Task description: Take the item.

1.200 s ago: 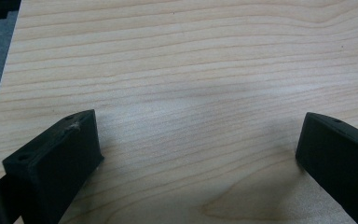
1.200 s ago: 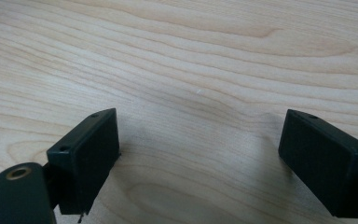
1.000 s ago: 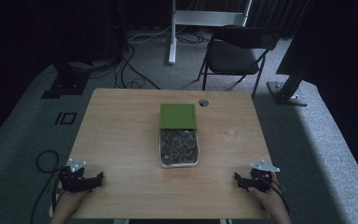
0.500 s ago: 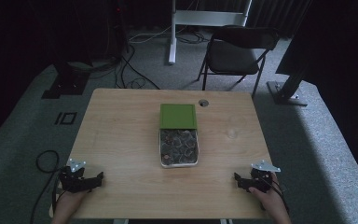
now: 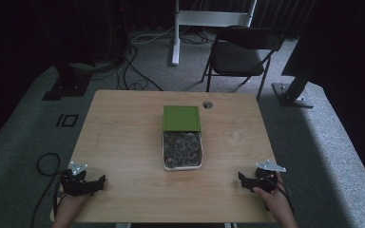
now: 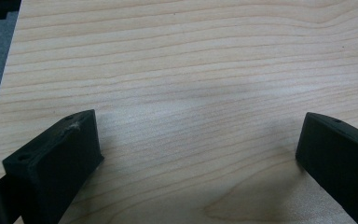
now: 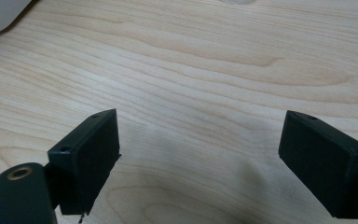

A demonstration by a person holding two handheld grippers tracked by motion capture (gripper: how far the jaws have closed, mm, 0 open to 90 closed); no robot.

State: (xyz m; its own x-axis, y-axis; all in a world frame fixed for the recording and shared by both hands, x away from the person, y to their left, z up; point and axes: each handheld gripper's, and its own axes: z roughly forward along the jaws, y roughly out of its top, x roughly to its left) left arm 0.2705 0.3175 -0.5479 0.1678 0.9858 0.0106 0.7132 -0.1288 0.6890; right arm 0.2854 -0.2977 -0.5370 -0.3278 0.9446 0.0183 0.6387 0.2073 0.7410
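While both claws rest released at the high view's lower corners, left gripper point(image 5: 97, 182) and right gripper point(image 5: 245, 179) lie well apart from the centred white tray point(image 5: 164, 153) with its green lid point(image 5: 181, 117)

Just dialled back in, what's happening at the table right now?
Nothing is being handled yet. The left gripper and the right gripper sit at the near corners of the wooden table, both with jaws wide open over bare wood. In the middle stands a shallow tray of small dark round pieces, with a green lid lying over its far end, leaving most of the tray uncovered. Neither gripper touches it.
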